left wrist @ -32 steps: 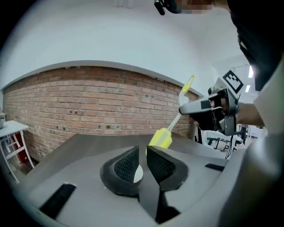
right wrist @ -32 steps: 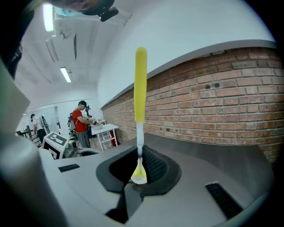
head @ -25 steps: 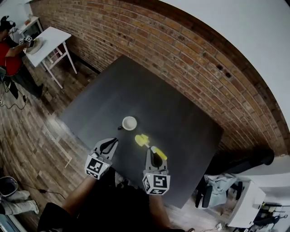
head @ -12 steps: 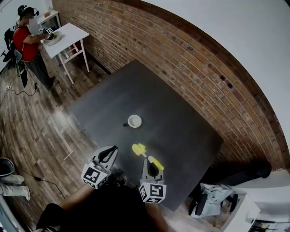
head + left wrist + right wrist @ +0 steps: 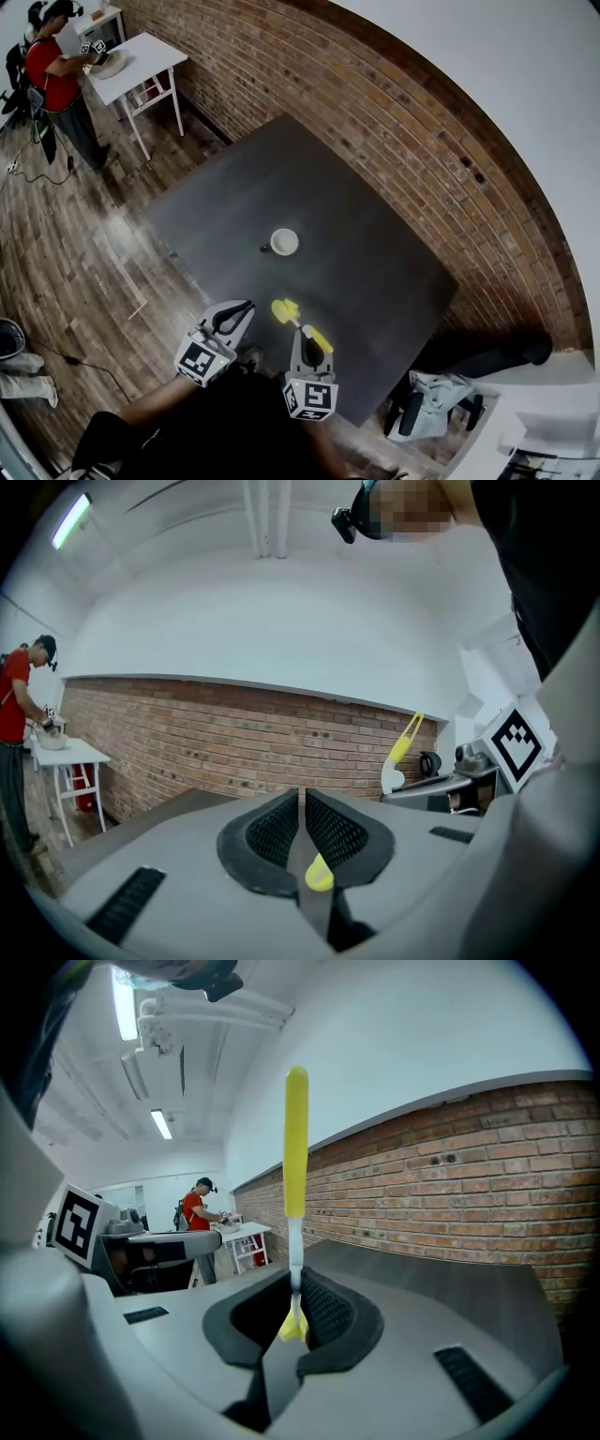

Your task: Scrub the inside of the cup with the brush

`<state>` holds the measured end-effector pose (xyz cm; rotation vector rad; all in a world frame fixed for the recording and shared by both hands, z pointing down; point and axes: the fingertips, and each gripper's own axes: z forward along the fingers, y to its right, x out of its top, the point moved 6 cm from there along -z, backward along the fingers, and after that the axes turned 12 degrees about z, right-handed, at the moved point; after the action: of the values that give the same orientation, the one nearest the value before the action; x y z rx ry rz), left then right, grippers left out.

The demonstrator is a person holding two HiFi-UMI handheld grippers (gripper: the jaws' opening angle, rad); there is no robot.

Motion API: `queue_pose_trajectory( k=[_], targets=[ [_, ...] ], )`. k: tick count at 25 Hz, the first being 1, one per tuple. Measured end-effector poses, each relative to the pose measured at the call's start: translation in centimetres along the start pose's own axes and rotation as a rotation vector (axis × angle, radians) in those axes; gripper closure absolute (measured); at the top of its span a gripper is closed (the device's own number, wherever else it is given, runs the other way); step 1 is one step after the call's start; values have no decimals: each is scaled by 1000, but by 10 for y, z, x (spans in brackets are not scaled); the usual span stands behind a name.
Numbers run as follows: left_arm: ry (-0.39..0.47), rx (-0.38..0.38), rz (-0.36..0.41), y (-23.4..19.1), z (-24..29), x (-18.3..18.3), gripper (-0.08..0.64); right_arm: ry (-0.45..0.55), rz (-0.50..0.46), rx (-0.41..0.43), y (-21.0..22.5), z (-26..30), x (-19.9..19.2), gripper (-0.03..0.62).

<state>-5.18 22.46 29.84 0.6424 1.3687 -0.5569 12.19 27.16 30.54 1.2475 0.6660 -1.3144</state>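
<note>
A small white cup (image 5: 284,242) stands upright near the middle of the dark table (image 5: 375,262). My right gripper (image 5: 302,330) hovers over the table's near edge, shut on a yellow brush (image 5: 298,322) whose head points toward the cup, well short of it. In the right gripper view the brush (image 5: 295,1147) rises straight out of the closed jaws of that gripper (image 5: 296,1283). My left gripper (image 5: 246,307) hangs beside it at the near edge, shut and empty (image 5: 302,799). The left gripper view shows the brush (image 5: 403,747) off to the right.
A brick wall (image 5: 394,112) runs behind the table. Far left, a person in red (image 5: 58,70) works at a white table (image 5: 141,58). A bag and dark chair (image 5: 441,403) sit on the wooden floor at lower right.
Both grippers have drawn back from the cup toward the table's near edge. The brush has stayed in the right gripper. The cup has not moved on the table.
</note>
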Motion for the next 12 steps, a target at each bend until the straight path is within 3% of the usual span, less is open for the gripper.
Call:
queue_pose_trajectory(
  k=[12],
  targets=[
    [0,-48,14,-28,-14,-13,511,29,-10,-42,-38,18,-6,543]
  ],
)
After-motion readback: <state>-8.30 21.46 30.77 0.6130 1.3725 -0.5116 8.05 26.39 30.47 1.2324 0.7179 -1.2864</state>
